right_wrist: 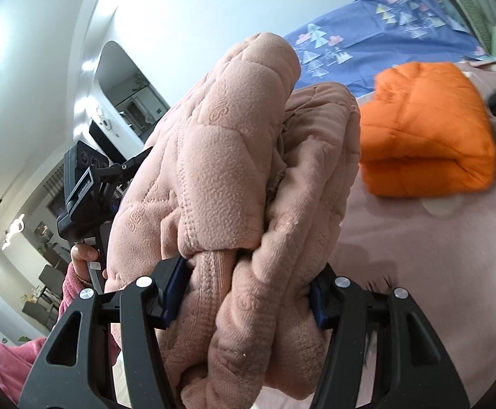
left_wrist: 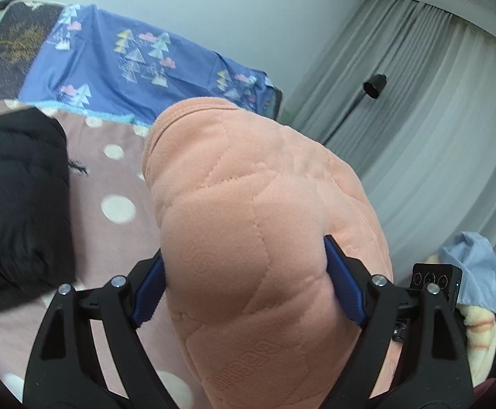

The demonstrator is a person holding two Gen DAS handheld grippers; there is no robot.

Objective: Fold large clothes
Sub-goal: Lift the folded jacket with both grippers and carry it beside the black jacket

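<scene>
A thick folded pink quilted fleece garment is held up off the bed between both grippers. My left gripper is shut on one end of the bundle, its blue pads pressed into the fabric. My right gripper is shut on the other end of the same garment, clamping several folded layers. The left gripper's body and the person's hand show behind the bundle in the right wrist view.
The bed has a pink polka-dot cover and a blue patterned sheet at its head. A folded black puffer jacket lies at the left. A folded orange puffer jacket lies on the bed. Grey curtains hang at the right.
</scene>
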